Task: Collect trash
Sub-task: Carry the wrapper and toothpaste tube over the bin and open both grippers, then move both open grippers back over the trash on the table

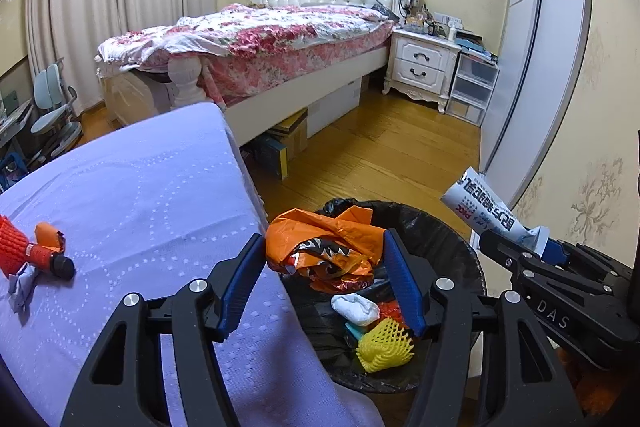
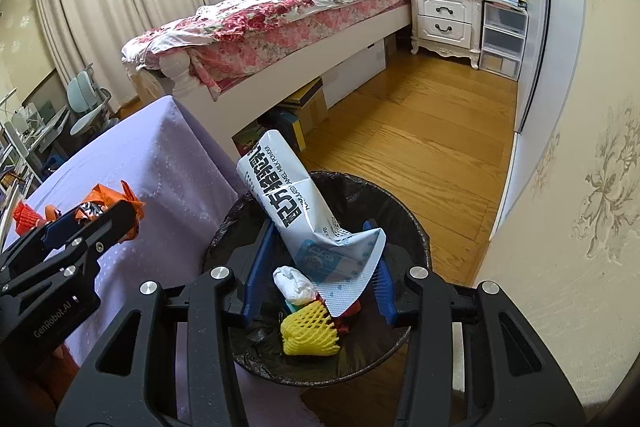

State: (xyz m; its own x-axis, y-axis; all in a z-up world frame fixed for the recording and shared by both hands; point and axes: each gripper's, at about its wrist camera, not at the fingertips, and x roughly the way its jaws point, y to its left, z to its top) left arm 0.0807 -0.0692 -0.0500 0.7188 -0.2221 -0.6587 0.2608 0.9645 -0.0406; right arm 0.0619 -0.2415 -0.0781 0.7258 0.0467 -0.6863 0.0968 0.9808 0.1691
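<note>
Hovering over black-lined round trash bin (image 2: pixel 416 239): left gripper (image 1: pixel 324 267) clamped on crumpled orange plastic wrapper (image 1: pixel 320 247); right gripper (image 2: pixel 320 263) clamped on white printed milk-powder pouch (image 2: pixel 288 191). Bin beside lilac-covered tabletop (image 1: pixel 132 187).

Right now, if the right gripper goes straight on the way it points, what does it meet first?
Probably the trash already in the black-lined bin: the right gripper, holding the white milk powder packet, points down into it, toward the white wad and yellow foam net.
</note>
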